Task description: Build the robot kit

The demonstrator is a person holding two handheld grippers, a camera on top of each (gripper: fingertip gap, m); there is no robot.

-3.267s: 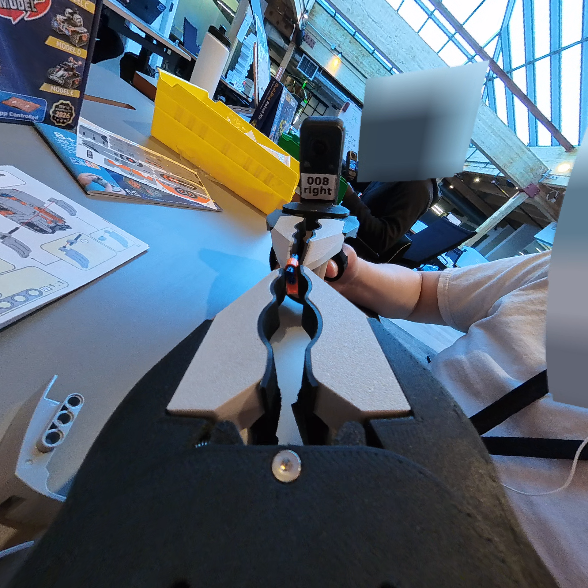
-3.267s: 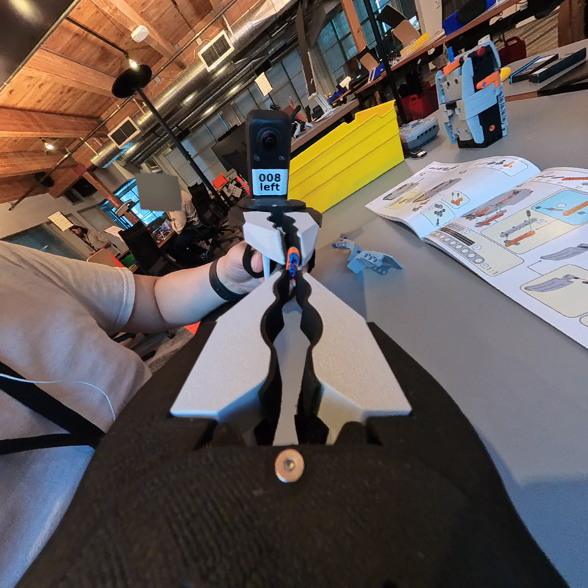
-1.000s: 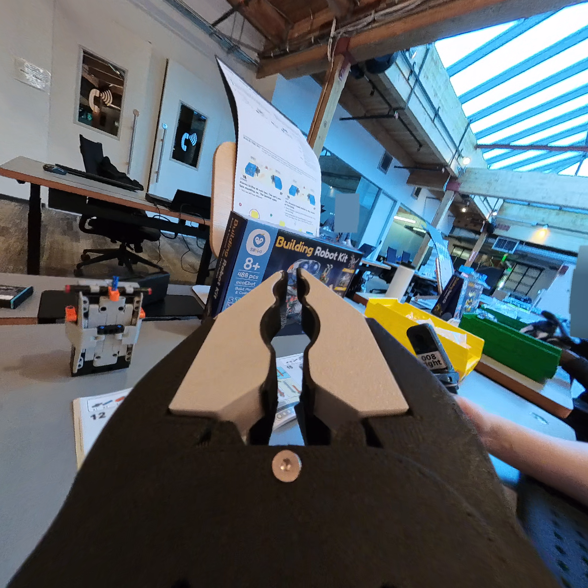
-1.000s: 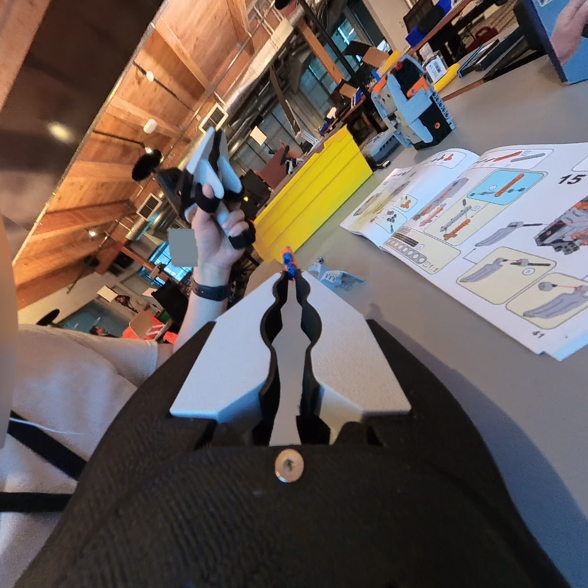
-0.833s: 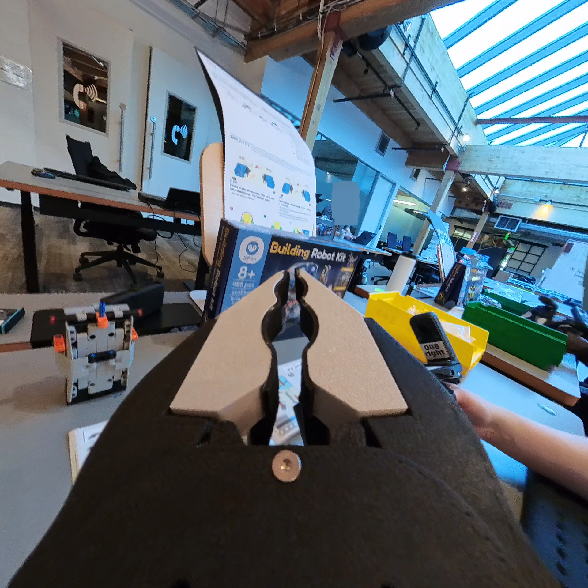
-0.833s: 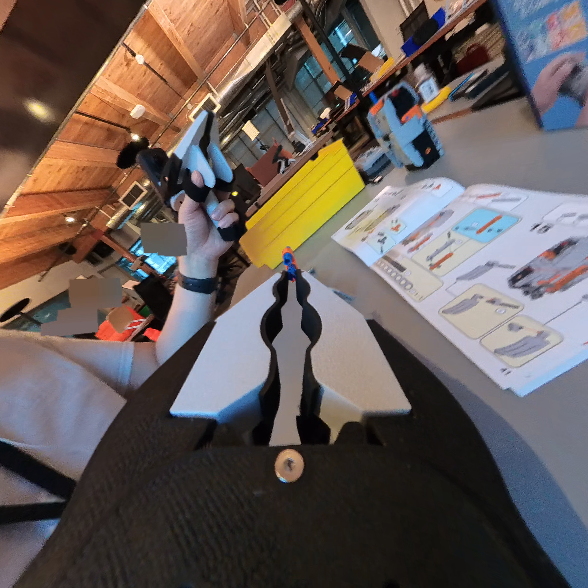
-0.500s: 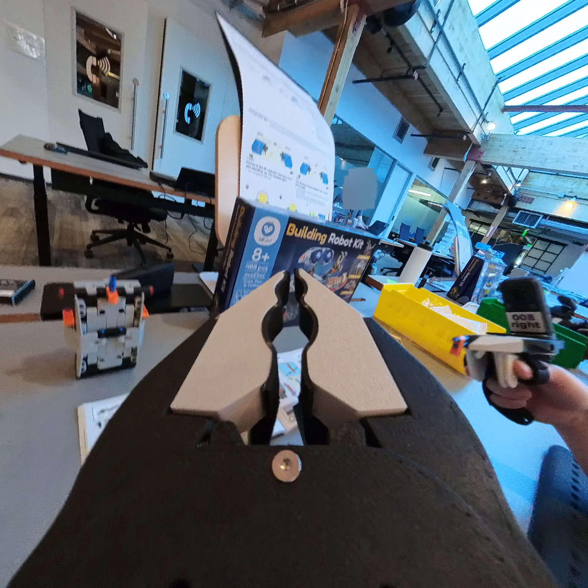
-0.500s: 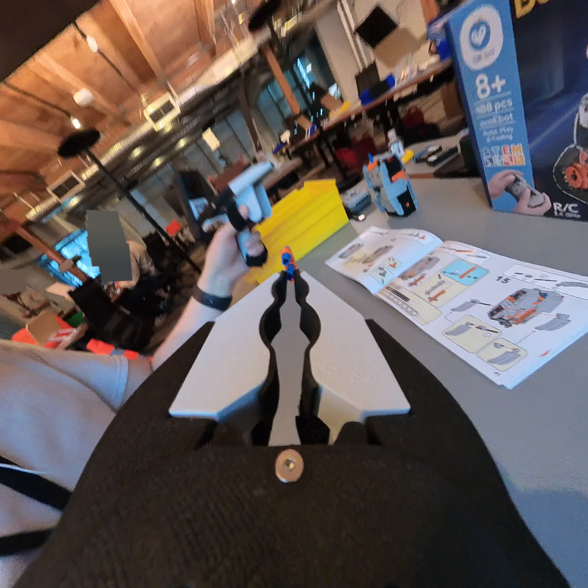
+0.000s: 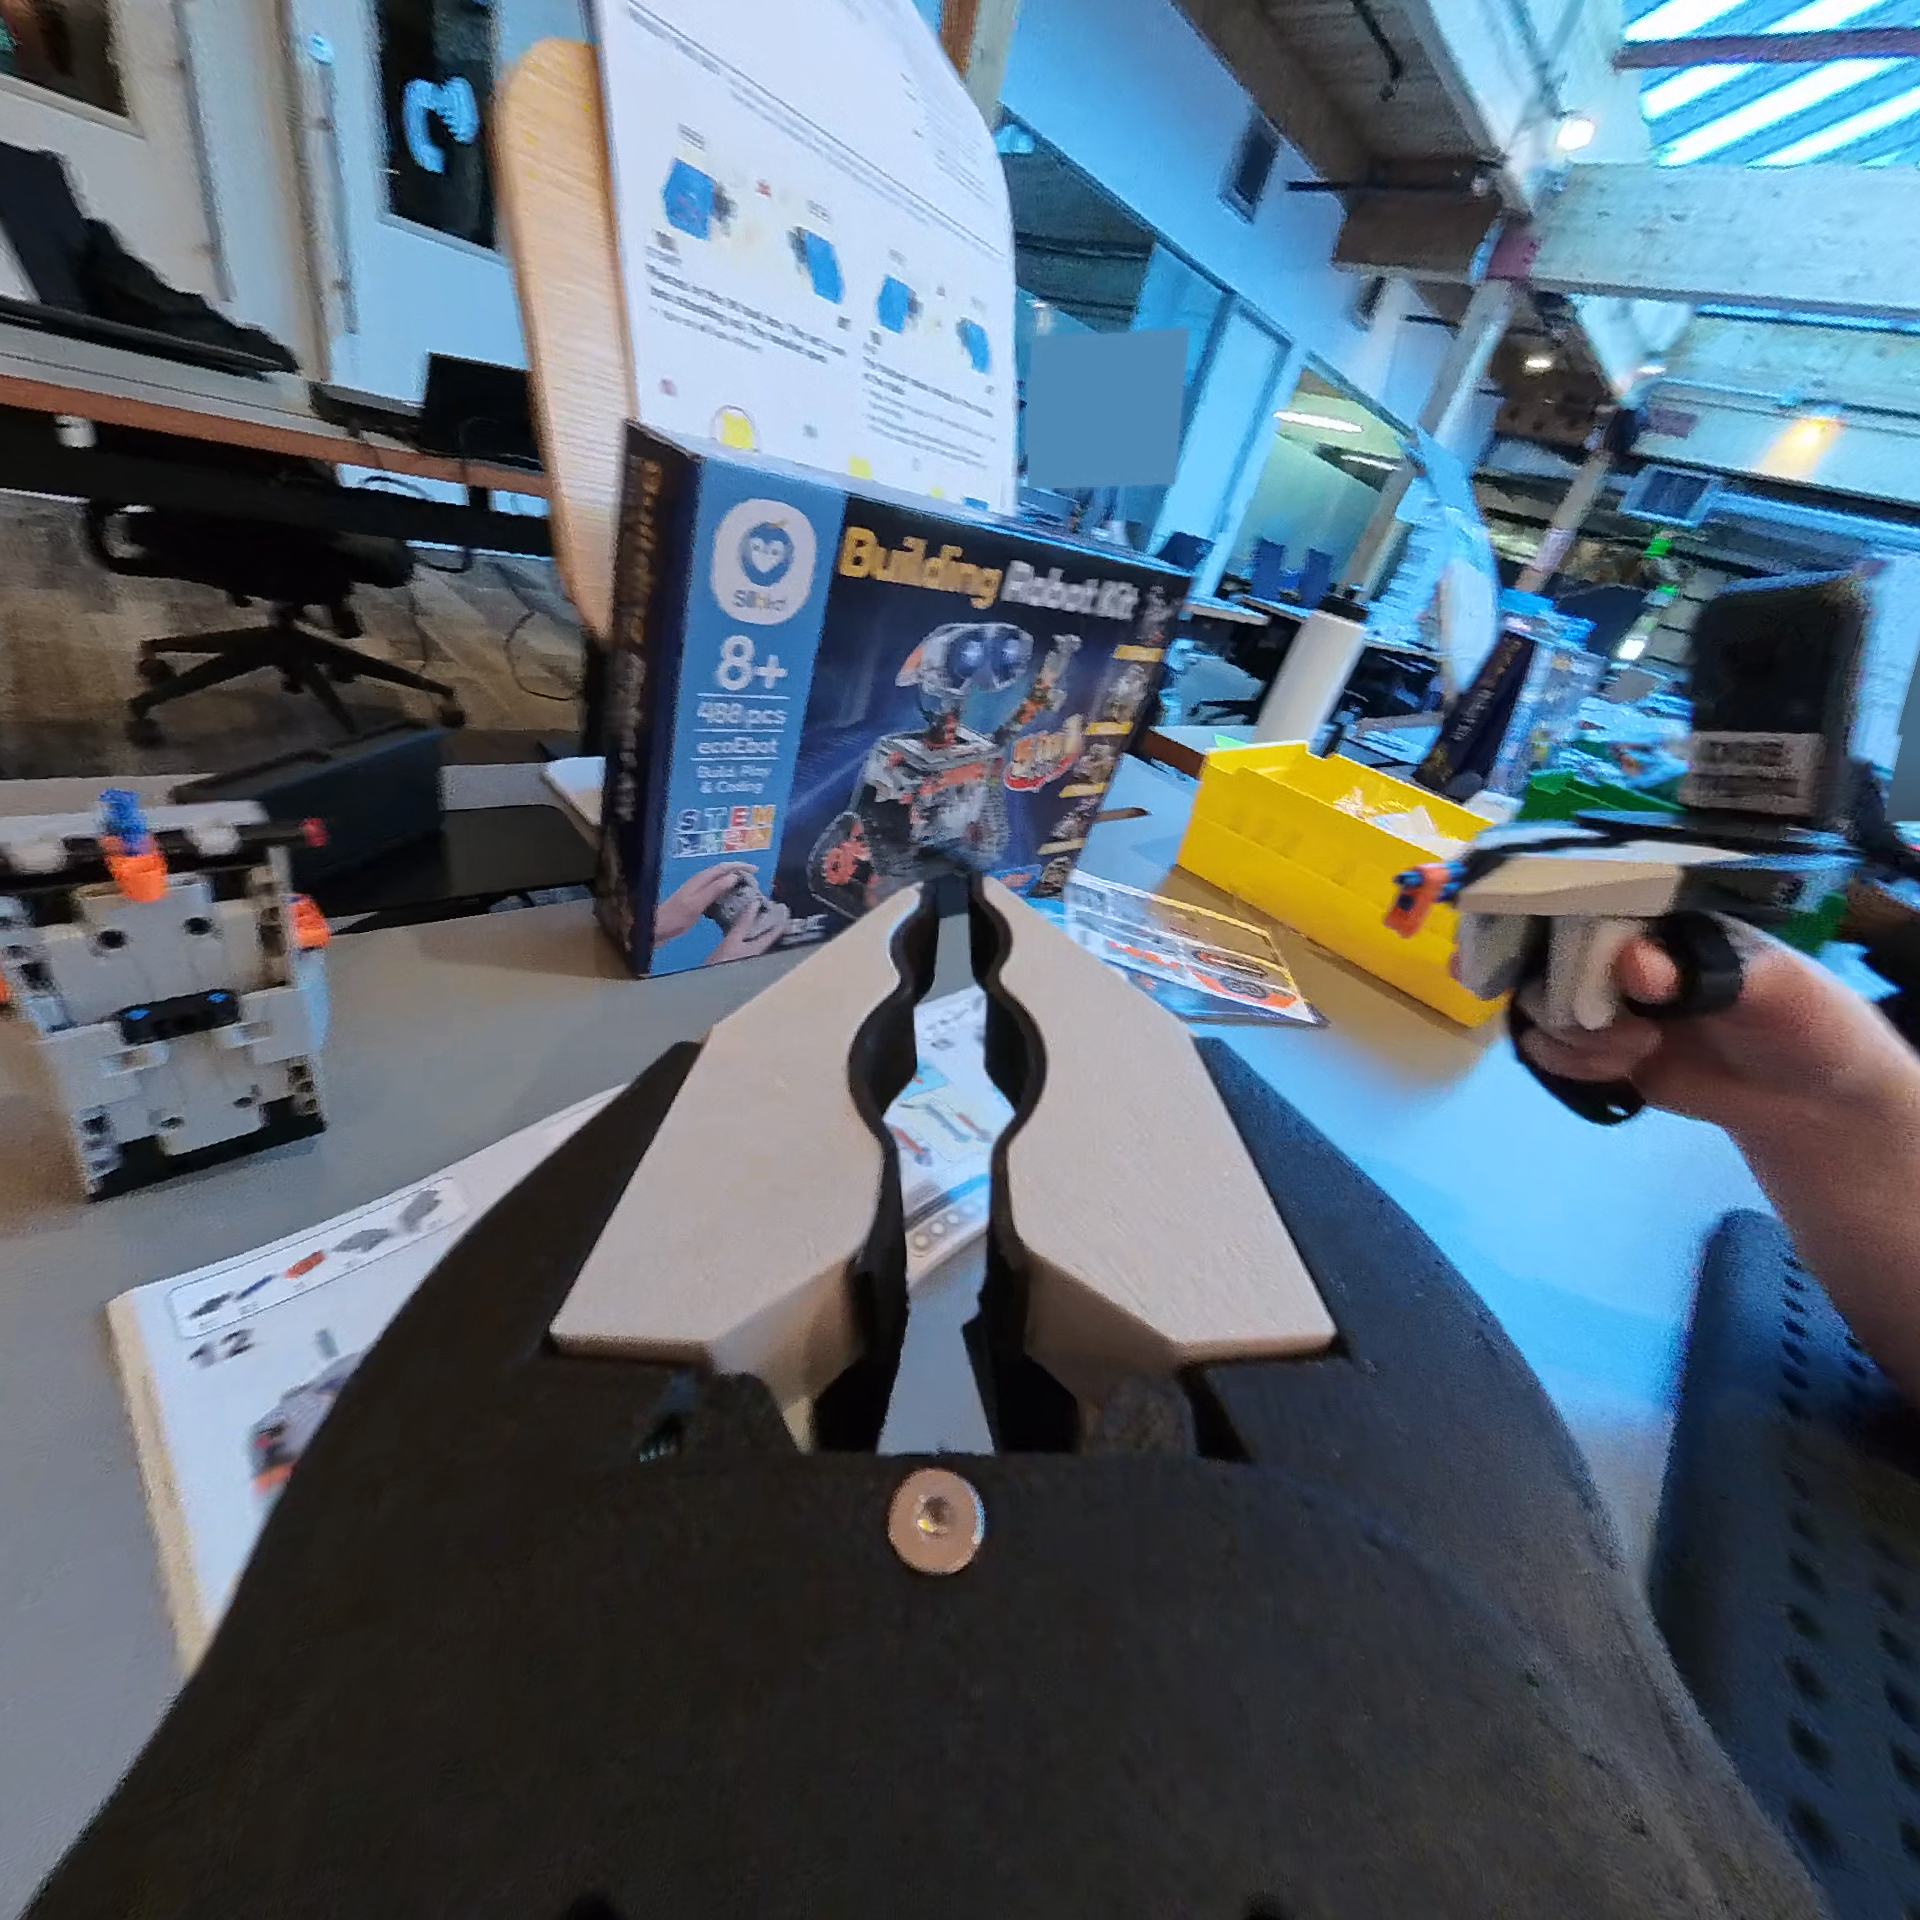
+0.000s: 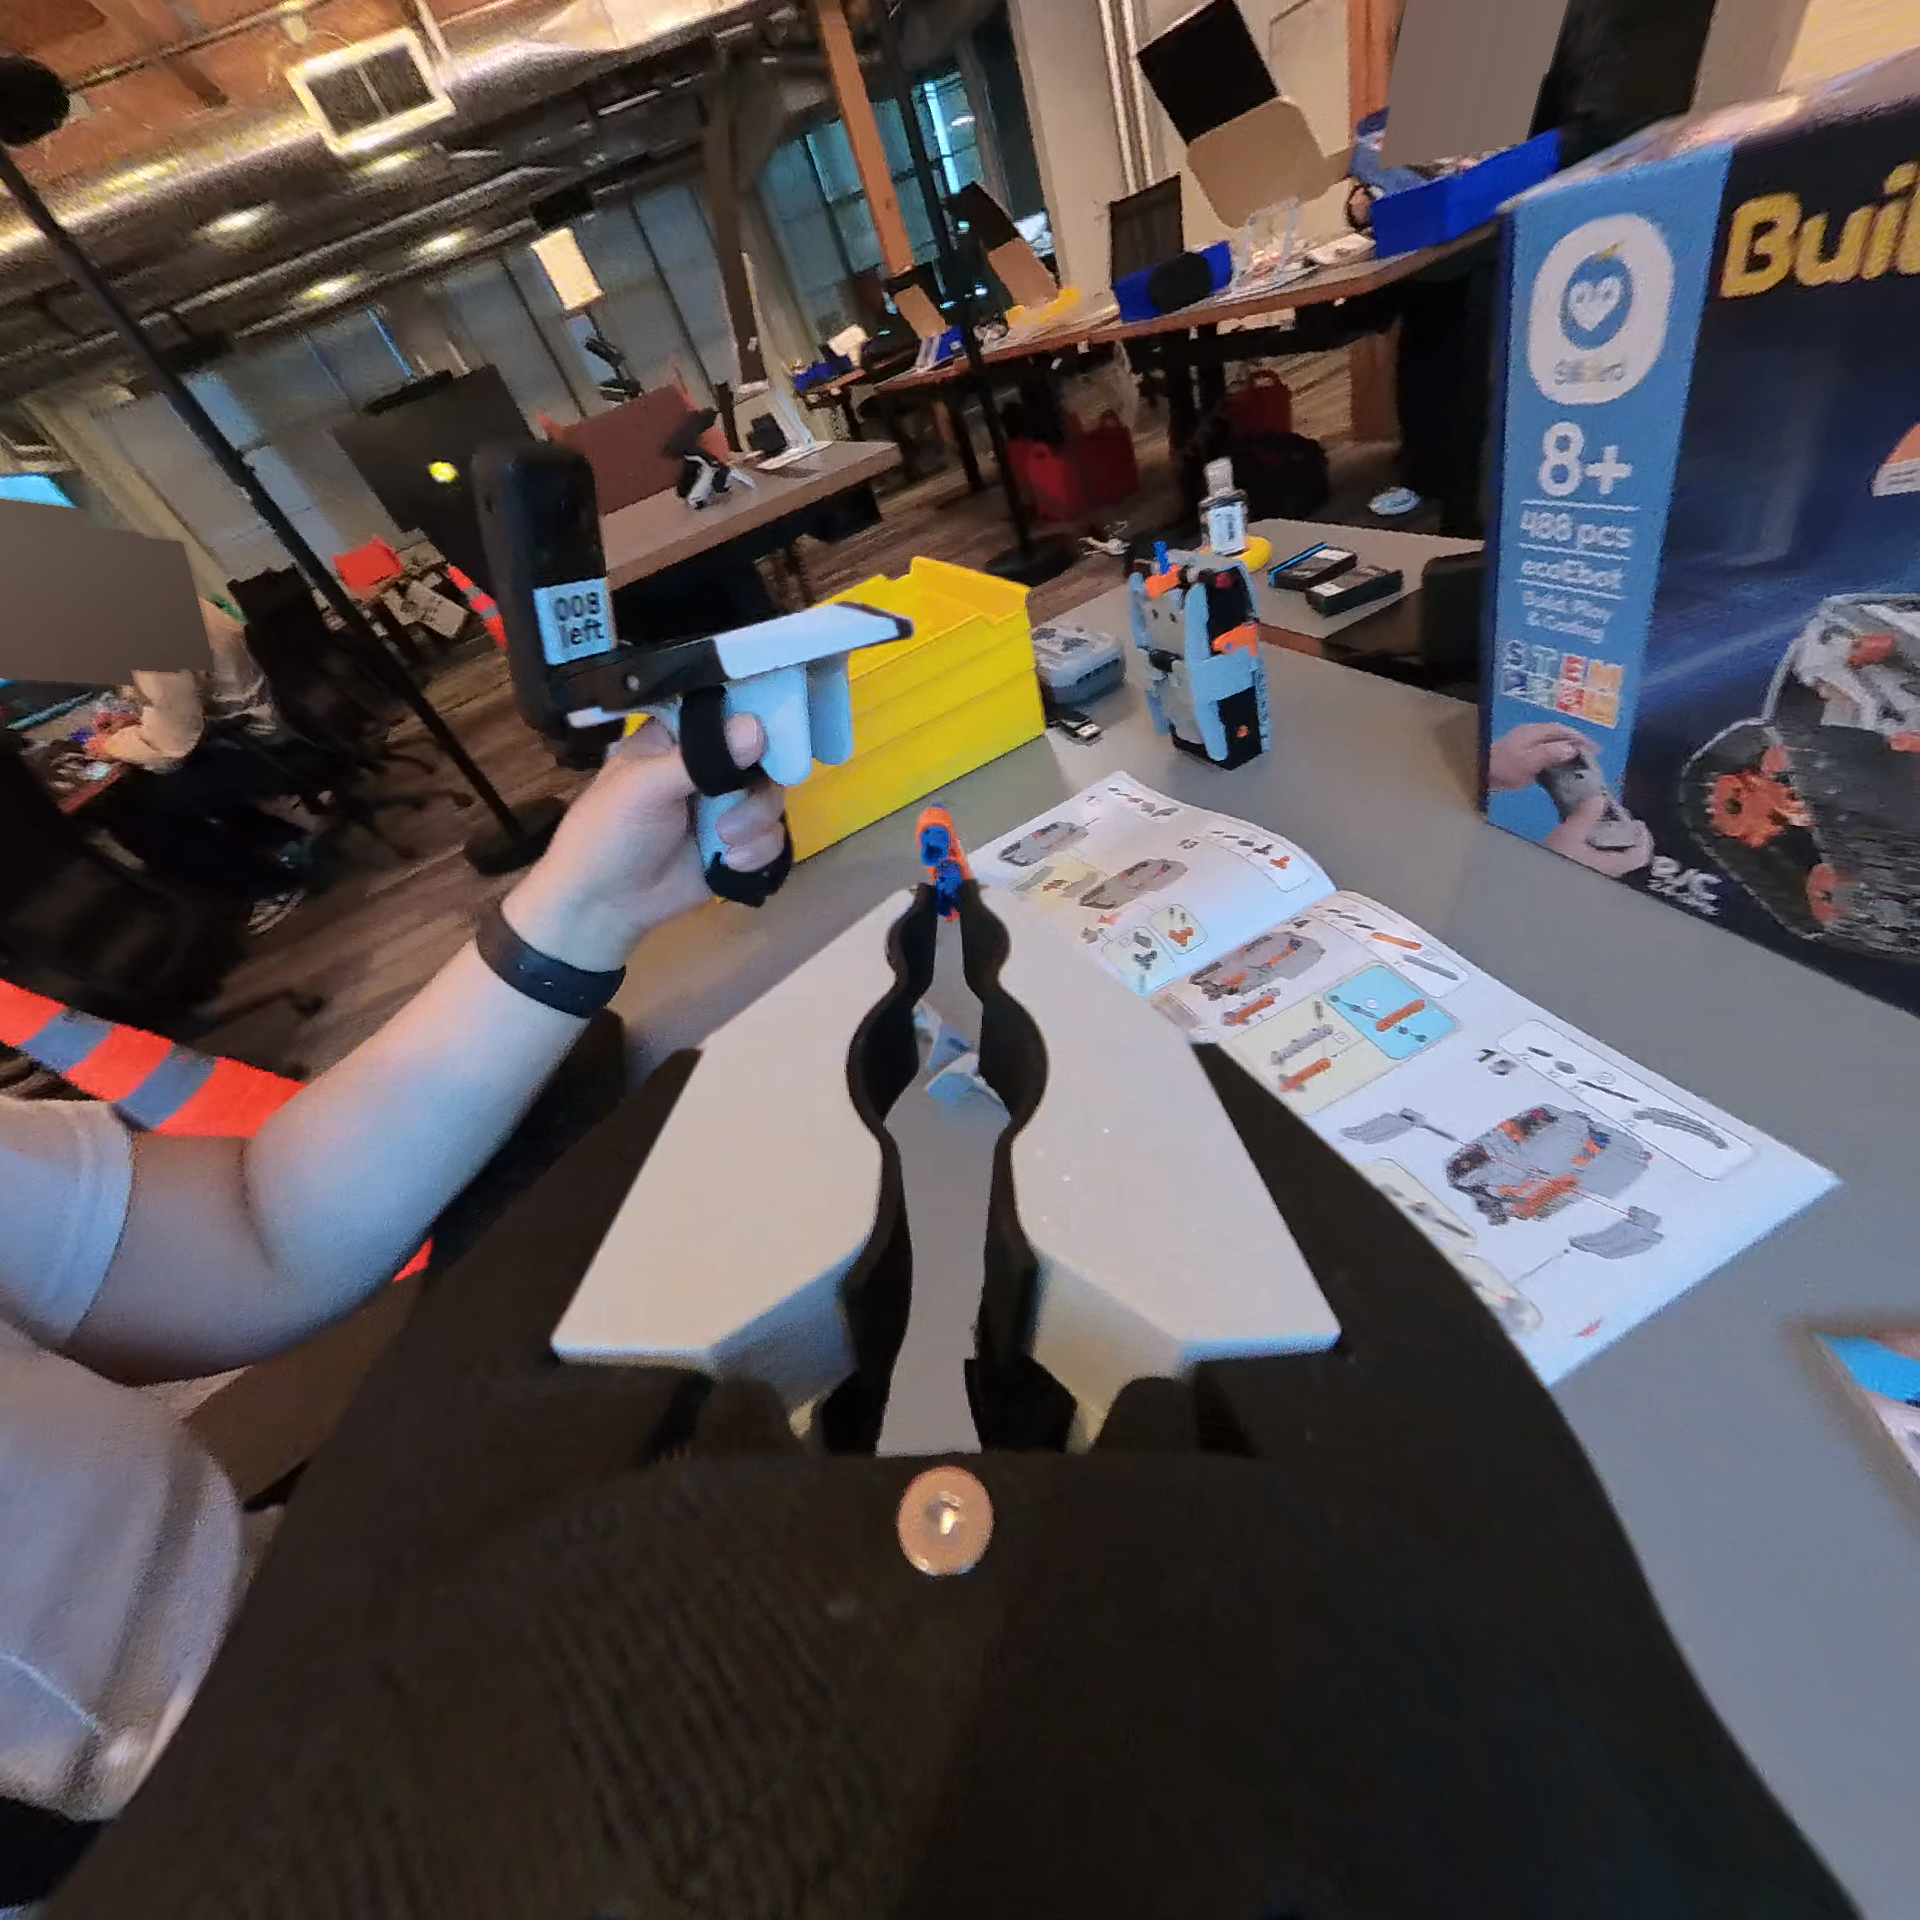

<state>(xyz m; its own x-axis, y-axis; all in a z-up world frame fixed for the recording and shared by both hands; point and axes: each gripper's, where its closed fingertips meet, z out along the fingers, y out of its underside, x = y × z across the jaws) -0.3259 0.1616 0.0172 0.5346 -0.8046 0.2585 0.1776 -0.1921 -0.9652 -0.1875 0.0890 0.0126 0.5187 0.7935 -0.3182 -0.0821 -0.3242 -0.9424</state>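
My right gripper is shut on a small orange and blue pin that sticks out of its tips, held in the air above the grey table. It also shows in the left wrist view, far right, with the pin at its tip. My left gripper has its jaws together with nothing between them and points at the blue kit box. In the right wrist view it is held up in a hand, left of the pin and apart from it.
An open instruction booklet lies on the table below both grippers. A partly built grey model stands at the left. A yellow bin is behind, and pale grey parts lie under my right jaws. My right fingertips sit around 15 cm from my left ones.
Earlier both grippers met tip to tip on the pin. The left has let go and swung away. Both now face the kit box, and the right still holds the pin.
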